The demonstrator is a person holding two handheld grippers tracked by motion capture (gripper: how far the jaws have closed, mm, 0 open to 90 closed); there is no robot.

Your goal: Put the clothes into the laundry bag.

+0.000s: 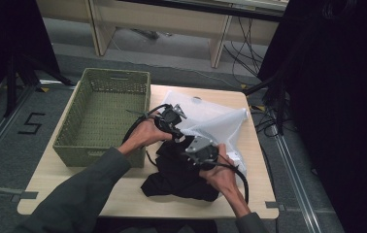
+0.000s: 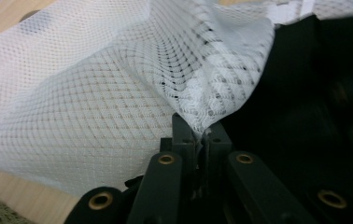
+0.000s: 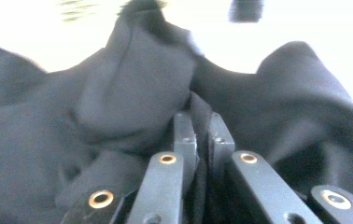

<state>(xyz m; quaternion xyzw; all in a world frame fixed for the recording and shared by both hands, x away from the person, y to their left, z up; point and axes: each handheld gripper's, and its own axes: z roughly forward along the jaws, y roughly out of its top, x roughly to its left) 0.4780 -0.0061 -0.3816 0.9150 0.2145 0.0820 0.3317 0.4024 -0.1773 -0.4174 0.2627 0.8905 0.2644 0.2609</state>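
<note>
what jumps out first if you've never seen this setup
Mid-table, the left gripper has its jaws shut on an edge of a white mesh bag, while the right gripper pinches a fold of a black garment heaped at the near edge. A green woven basket stands on the table's left side.

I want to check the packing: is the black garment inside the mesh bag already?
Mostly outside: black garment lies crumpled on the table before the mesh bag.

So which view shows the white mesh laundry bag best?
The high view: the whole white mesh laundry bag lies spread on the table. The left gripper view shows its weave pinched close up; the right gripper view gives just bright blur.
</note>
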